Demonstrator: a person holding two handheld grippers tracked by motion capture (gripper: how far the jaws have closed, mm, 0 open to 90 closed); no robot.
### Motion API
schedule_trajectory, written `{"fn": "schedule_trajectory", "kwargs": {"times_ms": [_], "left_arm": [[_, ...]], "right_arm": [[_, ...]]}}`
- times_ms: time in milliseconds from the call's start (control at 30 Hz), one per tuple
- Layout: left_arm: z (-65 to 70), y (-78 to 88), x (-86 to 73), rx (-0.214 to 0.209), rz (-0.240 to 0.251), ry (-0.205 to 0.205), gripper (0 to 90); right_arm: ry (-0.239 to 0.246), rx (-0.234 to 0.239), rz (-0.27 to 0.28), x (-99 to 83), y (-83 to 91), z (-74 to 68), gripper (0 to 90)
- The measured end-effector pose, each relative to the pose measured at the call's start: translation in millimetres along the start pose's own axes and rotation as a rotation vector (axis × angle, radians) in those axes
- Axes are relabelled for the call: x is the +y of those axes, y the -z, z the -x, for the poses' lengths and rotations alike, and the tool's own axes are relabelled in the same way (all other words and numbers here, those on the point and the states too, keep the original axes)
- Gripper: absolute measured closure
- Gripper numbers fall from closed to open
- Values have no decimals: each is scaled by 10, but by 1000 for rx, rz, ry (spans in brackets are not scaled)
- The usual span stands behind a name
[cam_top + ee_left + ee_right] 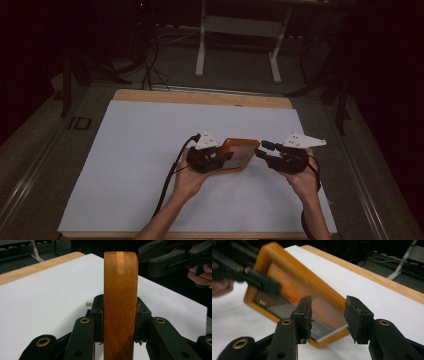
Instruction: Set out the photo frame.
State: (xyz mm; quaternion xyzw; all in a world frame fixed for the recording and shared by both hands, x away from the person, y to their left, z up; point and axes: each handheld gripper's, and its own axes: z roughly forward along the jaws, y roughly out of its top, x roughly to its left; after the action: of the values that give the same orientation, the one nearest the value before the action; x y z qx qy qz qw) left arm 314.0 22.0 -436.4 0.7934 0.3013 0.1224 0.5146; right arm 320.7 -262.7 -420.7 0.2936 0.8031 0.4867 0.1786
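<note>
The left gripper (120,322) is clamped on the edge of one wooden picture frame (120,305), its two black pads pressed against opposite faces of the orange-brown rail, which rises upright between them in the left gripper view. The right gripper (328,316) stands with its jaws spread apart, straddling the near corner of the frame (294,287) without closing on it; a gap shows between the right pad and the wood.

From above, the frame (239,154) is held tilted over the middle of the table, between the two grippers, the left gripper (212,156) on its left edge and the right gripper (270,151) just beside its right edge. One hand holds each tool: the left hand (189,181) and the right hand (302,182) come in from the bottom edge.

A white sheet (150,150) covers most of the wooden table (200,97), whose bare rim shows along the far side. One tiny pale peg-like scrap (88,304) lies on the sheet beside the left jaws. Beyond the table stand the white legs of a second desk (201,45) and a tangle of dark cables (150,65) on the grey floor.
</note>
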Motion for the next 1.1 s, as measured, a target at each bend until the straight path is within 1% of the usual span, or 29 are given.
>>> {"fn": "schedule_trajectory", "kwargs": {"times_ms": [100,233,333,367,400,467,500,533,567,600,633,667,700,800,900,967,1000,1067,1100], "left_arm": [[-30,119,48,-5,-23,-38,691],[-61,254,106,-31,-48,-81,691],[-66,329,144,-57,-55,-93,691],[-62,348,153,-67,-53,-83,691],[-55,362,157,-79,-55,-83,690],[-33,361,148,-101,-61,-89,690],[-23,346,139,-109,-70,-100,690],[-11,322,128,-115,-79,-107,690],[-11,322,128,-115,-79,-107,689],[16,276,101,-123,-84,-136,689],[20,272,101,-129,-81,-141,689],[23,261,100,-140,-79,-143,688],[28,255,101,-149,-76,-153,688],[37,238,106,-167,-74,-175,683],[32,224,112,-179,-70,-178,677],[20,220,116,-193,-68,-173,673],[16,218,116,-200,-63,-170,669],[4,217,118,-233,-51,-146,647],[7,215,118,-243,-47,-142,644]], "right_arm": [[35,32,-15,17,-41,-50,544],[82,72,-45,55,-107,-124,513],[99,94,-54,85,-163,-167,480],[103,109,-64,94,-186,-179,476],[110,124,-76,101,-212,-192,474],[128,147,-102,108,-268,-226,447],[142,153,-111,110,-293,-240,426],[151,163,-117,112,-315,-256,406],[151,163,-117,112,-315,-256,406],[163,170,-118,115,-331,-270,395],[183,188,-126,122,-349,-301,367],[199,189,-135,122,-358,-321,351],[219,193,-146,121,-370,-333,340],[241,211,-158,115,-395,-341,308],[246,237,-145,117,-414,-339,302],[256,253,-145,119,-430,-350,306],[264,260,-147,118,-440,-358,315],[270,266,-152,115,-452,-369,342],[276,266,-153,114,-454,-370,355]]}}
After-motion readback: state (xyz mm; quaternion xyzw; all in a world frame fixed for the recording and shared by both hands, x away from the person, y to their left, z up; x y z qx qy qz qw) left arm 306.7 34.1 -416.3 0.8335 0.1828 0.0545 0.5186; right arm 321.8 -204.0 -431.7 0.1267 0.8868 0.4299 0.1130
